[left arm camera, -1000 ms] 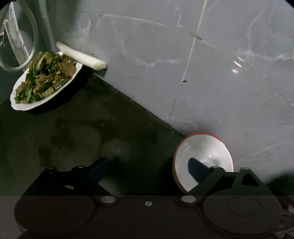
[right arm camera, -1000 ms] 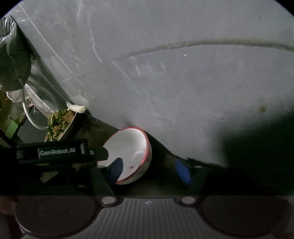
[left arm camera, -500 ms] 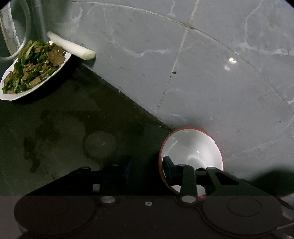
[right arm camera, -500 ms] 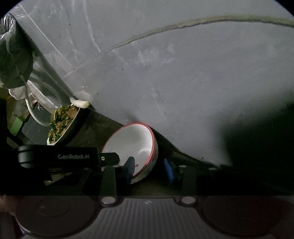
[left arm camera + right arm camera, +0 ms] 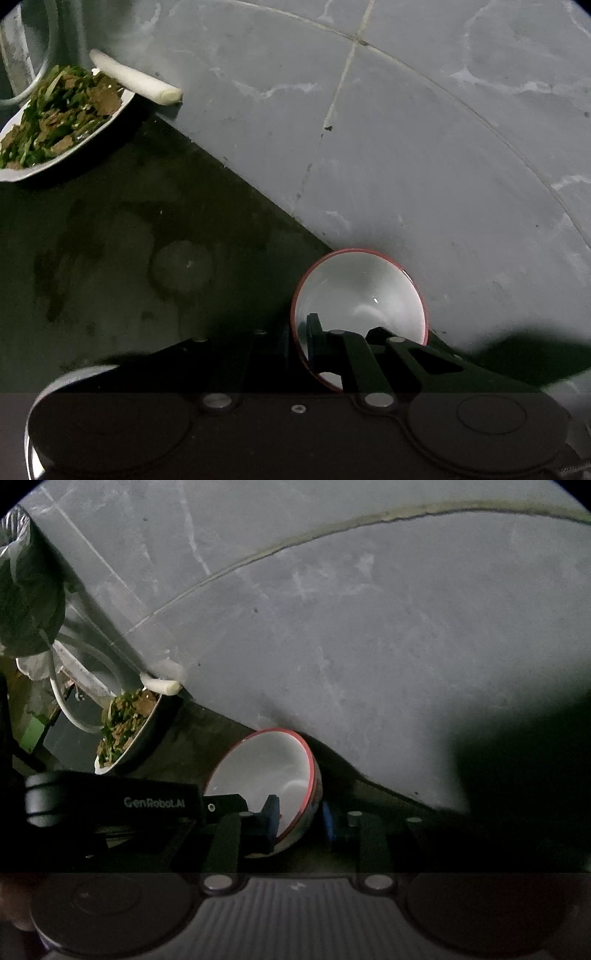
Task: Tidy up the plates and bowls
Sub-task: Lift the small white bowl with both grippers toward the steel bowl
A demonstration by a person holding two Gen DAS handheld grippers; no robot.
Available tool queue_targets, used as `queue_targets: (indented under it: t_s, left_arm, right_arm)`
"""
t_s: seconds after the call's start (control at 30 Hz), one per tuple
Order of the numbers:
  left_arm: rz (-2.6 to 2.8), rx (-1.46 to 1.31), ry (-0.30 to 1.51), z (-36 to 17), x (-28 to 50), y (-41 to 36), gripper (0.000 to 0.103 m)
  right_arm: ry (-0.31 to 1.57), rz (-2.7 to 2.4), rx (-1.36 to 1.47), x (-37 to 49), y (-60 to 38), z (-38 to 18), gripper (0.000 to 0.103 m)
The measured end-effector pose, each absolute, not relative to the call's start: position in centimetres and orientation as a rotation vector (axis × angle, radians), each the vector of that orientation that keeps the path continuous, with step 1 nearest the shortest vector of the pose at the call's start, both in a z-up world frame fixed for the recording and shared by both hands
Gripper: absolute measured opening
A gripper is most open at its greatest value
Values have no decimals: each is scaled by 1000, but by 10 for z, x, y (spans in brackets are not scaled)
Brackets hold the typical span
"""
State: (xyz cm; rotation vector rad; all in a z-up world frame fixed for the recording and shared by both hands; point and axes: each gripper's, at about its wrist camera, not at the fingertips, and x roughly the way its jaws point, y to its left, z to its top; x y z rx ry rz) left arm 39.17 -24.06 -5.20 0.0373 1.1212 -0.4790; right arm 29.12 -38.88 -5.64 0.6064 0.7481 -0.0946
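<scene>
Left wrist view: the left gripper (image 5: 300, 343) has its jaws drawn nearly together on the near-left rim of the red-rimmed white bowl (image 5: 364, 291), one finger inside the bowl and the other outside against the wall. The bowl is empty and sits at about five o'clock in this picture, on the dark counter (image 5: 155, 229) right where it meets the grey tiled wall (image 5: 406, 147). Towards ten o'clock, well apart from the bowl, a white plate of stir-fried greens and meat (image 5: 55, 118) rests on the same counter. A pale white stalk (image 5: 136, 79) lies just beyond that plate, along the foot of the wall.

In the right wrist view the bowl (image 5: 266, 775) appears just below centre, tilted so that its opening faces about ten o'clock. The right gripper (image 5: 301, 818) straddles the bowl's right-hand wall, one blue pad inside and one outside, and its jaws are closing; whether both pads already press on the rim cannot be told. The left gripper's black body (image 5: 110, 805) reaches in from nine o'clock to the bowl's left edge. The plate of food (image 5: 125, 731) lies at about ten o'clock.
</scene>
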Motion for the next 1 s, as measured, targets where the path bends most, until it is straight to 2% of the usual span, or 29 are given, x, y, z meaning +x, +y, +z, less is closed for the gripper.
queue_targets:
  t_s: [0.2, 0.6, 1.0]
  left_arm:
    - [-471, -24, 1080, -35, 372, -228, 8]
    - [-450, -127, 943, 24, 313, -191, 8]
    - [-416, -222, 893, 49, 250, -141, 8]
  right_arm:
    - [751, -82, 594, 282, -388, -52, 21]
    - [685, 3, 527, 247, -370, -5, 21]
    - [634, 85, 424, 197, -327, 37, 21]
